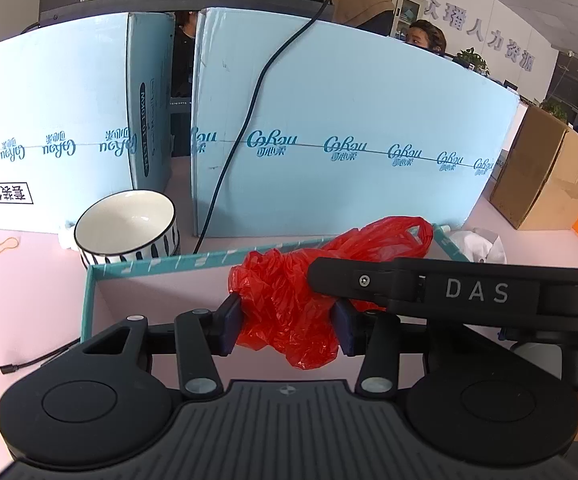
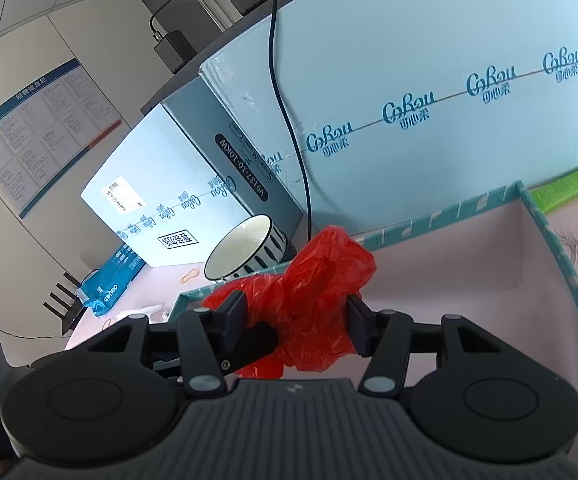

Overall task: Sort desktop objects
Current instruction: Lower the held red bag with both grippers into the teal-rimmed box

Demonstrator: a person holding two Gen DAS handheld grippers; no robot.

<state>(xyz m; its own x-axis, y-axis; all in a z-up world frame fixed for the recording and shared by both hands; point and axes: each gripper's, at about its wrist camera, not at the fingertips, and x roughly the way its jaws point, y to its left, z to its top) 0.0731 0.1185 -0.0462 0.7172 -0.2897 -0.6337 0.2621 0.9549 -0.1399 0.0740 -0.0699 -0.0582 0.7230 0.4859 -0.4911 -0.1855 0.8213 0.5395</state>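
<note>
A crumpled red plastic bag (image 1: pixel 289 300) hangs over the teal-rimmed box (image 1: pixel 149 266) with a pink inside. My left gripper (image 1: pixel 287 326) is shut on the bag's lower part. My right gripper (image 2: pixel 297 322) is shut on the same bag (image 2: pixel 321 280), above the box (image 2: pixel 549 240). The right gripper's black body crosses the left wrist view (image 1: pixel 469 288), just right of the bag. A white bowl with black stripes (image 1: pixel 127 228) stands on the pink desk behind the box's left corner; it also shows in the right wrist view (image 2: pixel 245 248).
Tall light-blue cartons (image 1: pixel 349 132) wall off the back, with a black cable (image 1: pixel 249 120) hanging down them. A brown cardboard box (image 1: pixel 545 172) stands at the right. A rubber band (image 1: pixel 7 245) and a USB cable end (image 1: pixel 7 369) lie left. A green tube (image 2: pixel 569 188) lies behind the box.
</note>
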